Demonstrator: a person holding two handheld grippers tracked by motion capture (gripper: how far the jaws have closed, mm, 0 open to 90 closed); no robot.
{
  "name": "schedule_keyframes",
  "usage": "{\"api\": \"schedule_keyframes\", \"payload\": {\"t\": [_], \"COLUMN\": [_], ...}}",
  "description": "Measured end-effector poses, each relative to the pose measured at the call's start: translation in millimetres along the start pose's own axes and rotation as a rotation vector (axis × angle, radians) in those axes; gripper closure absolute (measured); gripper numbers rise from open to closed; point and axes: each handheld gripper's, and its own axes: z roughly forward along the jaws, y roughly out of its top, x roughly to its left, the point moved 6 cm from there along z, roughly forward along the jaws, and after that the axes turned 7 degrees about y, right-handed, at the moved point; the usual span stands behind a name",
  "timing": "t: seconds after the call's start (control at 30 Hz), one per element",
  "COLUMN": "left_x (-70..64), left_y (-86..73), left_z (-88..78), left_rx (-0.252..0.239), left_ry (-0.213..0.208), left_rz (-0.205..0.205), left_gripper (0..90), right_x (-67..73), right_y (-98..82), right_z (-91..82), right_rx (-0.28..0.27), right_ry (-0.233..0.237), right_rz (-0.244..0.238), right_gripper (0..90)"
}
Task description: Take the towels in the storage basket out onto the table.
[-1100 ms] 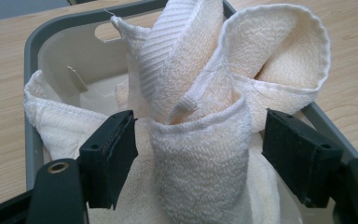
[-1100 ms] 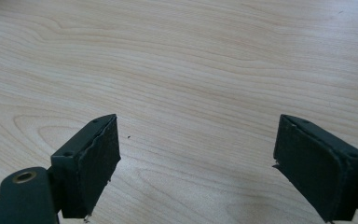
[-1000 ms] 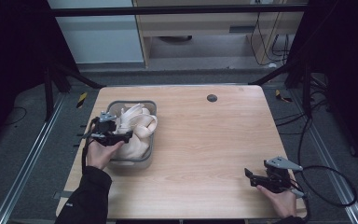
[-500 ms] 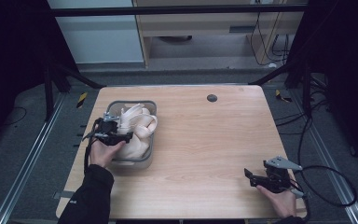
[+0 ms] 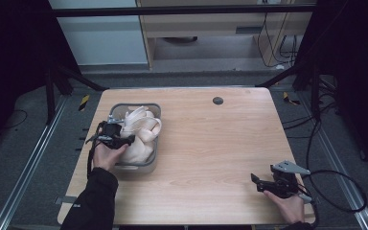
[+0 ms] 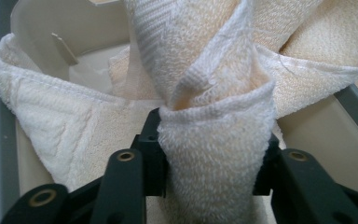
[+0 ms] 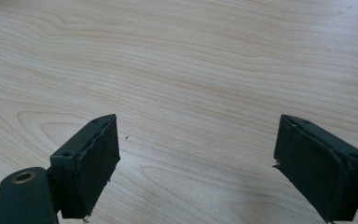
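Barely shifted vs a sec ago: left gripper (image 5: 129, 139) stays pinched on a towel (image 6: 214, 140) fold inside the grey bin (image 5: 153, 143) (looks like a lift-out about to start). Right gripper (image 7: 196, 163) spread, idle over bare table (image 5: 220, 143) near front-right corner.
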Motion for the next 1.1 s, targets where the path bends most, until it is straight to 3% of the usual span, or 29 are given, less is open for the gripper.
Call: {"api": "schedule_keyframes", "payload": {"t": [0.27, 1.1], "left_x": [2.2, 2.8], "left_y": [0.9, 21.4], "left_z": [-6.8, -55.6], "left_rx": [-0.006, -0.13], "left_ry": [0.014, 0.011], "left_rz": [-0.01, -0.027], "left_gripper": [65.3, 67.8], "right_x": [-0.5, 0.4], "right_y": [0.2, 0.3], "right_z": [-0.3, -1.2], "right_rx": [-0.001, -0.001], "right_ry": [-0.002, -0.002], "right_rz": [-0.003, 0.004], "right_gripper": [14.0, 14.0]}}
